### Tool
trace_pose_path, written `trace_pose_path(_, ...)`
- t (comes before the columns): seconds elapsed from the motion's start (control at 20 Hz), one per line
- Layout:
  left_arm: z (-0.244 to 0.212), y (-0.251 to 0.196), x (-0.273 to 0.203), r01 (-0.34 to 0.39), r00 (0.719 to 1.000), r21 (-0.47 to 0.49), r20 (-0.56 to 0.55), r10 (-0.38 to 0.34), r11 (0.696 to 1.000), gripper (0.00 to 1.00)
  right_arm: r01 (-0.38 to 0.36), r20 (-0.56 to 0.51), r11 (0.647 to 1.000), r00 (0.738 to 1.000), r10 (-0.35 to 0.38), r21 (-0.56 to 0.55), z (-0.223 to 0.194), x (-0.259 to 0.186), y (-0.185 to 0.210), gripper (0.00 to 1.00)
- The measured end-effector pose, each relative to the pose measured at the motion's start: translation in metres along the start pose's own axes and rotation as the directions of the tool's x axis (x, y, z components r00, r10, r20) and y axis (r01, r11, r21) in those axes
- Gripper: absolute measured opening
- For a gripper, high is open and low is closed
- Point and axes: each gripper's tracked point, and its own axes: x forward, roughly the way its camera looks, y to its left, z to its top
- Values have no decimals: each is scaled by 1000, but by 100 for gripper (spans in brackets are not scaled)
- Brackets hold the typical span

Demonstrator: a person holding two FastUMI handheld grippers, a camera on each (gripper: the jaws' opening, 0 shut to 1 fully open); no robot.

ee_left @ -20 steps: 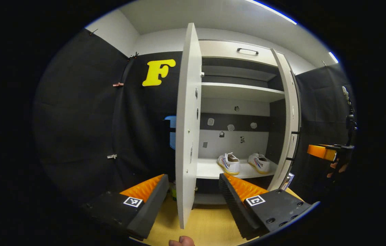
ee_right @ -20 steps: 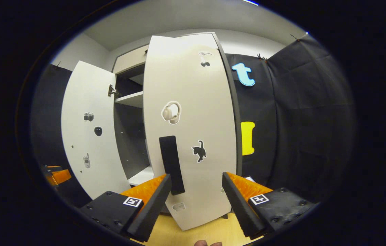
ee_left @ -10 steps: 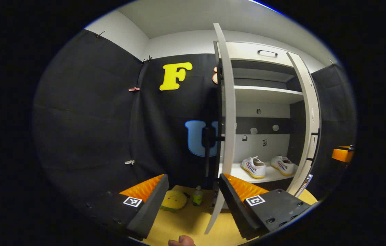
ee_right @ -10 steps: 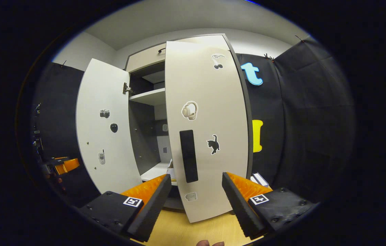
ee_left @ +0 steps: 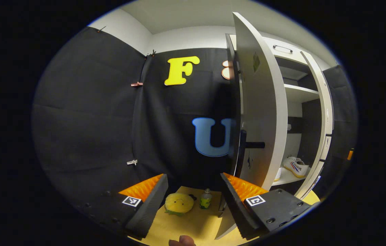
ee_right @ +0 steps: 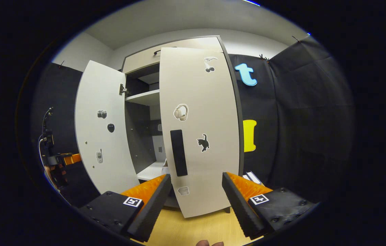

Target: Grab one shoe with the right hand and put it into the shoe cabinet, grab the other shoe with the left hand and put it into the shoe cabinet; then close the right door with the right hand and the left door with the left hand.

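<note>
The shoe cabinet (ee_left: pixel 293 94) stands with both doors ajar. One white shoe (ee_left: pixel 295 166) rests on the lower shelf, and the toe of another shoe (ee_left: pixel 277 175) peeks from behind the left door (ee_left: pixel 261 112). My left gripper (ee_left: pixel 193 205) is open and empty on the outer side of that door, near its black handle (ee_left: pixel 252 145). My right gripper (ee_right: pixel 196 201) is open and empty, facing the outside of the right door (ee_right: pixel 200 130), a little short of its black handle (ee_right: pixel 178 152). The left door (ee_right: pixel 100 130) and the left gripper (ee_right: pixel 63 159) show farther off.
A yellow plush toy (ee_left: pixel 178 203) and a small bottle (ee_left: pixel 206 199) lie on the wooden floor (ee_left: pixel 193 222) beside the cabinet's left side. Black cloth walls close in on both sides. An upper shelf (ee_right: pixel 145 98) inside the cabinet is bare.
My left gripper has moved left around the left door's edge, from facing the shelf with both shoes to the door's outer side. The right gripper has shifted only slightly before the right door.
</note>
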Motion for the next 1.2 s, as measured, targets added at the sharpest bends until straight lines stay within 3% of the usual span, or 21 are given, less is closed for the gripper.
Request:
trace_pose_path(0.15, 1, -3, 3, -20, 1000, 32, 15, 20, 999, 93, 24, -1, 1000, 1000, -24, 10, 1, -6, -14, 98)
trace_pose_path(0.55, -1, -29, -1, -11, 1000, 2, 9, 11, 1000, 93, 29, 0, 999, 1000, -29, 14, 3, -13, -29, 98)
trace_pose_path(0.85, -1, -97, -11, 108, 994, -8, 16, -108, 994, 93, 39, 8, 999, 999, -39, 5, 6, -18, -44, 98)
trace_pose_path(1.2, 4, -201, -10, 249, 968, 3, 39, -249, 968, 92, 35, 16, 999, 999, -35, 30, 13, -24, -60, 98)
